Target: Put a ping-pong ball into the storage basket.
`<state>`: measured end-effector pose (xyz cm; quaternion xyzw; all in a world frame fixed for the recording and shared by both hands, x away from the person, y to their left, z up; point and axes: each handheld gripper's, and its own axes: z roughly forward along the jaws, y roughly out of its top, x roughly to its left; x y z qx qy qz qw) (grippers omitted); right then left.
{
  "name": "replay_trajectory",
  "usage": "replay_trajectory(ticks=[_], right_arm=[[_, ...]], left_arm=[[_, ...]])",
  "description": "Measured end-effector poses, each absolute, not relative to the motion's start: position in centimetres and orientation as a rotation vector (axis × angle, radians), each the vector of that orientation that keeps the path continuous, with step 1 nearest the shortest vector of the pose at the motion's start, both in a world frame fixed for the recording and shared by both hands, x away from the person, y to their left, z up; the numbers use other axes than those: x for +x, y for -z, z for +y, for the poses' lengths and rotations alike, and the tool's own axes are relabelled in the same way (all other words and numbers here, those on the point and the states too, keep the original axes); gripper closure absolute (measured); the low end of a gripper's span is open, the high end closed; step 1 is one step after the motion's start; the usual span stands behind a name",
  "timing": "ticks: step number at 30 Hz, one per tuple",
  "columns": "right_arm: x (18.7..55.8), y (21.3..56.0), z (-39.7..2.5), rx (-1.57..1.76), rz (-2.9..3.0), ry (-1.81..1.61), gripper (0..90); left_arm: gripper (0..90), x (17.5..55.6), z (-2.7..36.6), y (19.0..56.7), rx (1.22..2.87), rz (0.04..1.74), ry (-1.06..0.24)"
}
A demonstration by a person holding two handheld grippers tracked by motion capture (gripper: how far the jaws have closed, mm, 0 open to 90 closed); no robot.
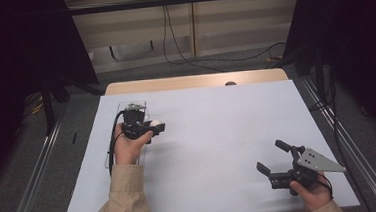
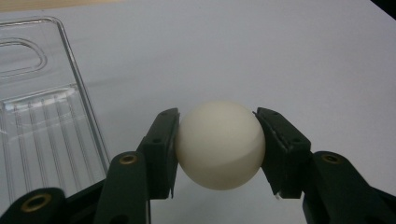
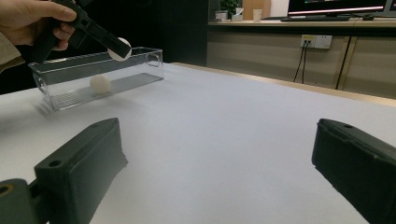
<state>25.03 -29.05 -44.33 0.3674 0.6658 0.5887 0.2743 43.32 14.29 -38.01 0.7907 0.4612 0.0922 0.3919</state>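
At the left of the high view, the left gripper (image 1: 153, 129) hangs by the clear plastic bin (image 1: 110, 152), which lies on the white counter (image 1: 218, 134) with its long axis running away from the person, alongside the left forearm. This gripper is pinching a white ball (image 2: 219, 144): in the left gripper view both black jaws press against the ball's sides, squarely across its middle, and the ball is carried clear of the counter. From that gripper the bin lies just to its left, its ribbed floor and near wall beside the left jaw. In the right gripper view the held ball sits at about the height of the bin's top rim; whether it is over the opening or just outside the wall I cannot tell. A second white ball (image 3: 100, 84) already rests on the bin's floor.

The coming move, as I judge it, turns on this: the bin's opening is a narrow slot to the left gripper's left, so the ball must go sideways across the short axis and over the wall before release.

Farther right, well apart from the bin, the right gripper (image 1: 272, 156) is held low over the counter with its jaws spread wide and nothing between them. The left hand is plainly the nearer one.
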Motion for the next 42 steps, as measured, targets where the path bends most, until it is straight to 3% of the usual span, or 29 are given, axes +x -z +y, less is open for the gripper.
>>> replay_trajectory(ticks=[42], right_arm=[[25.0, 44.3, -29.1, 0.985, 1.788, -1.586, 1.4]], left_arm=[[51.1, 43.3, 16.0, 37.4, 1.981, 1.196, -0.246]])
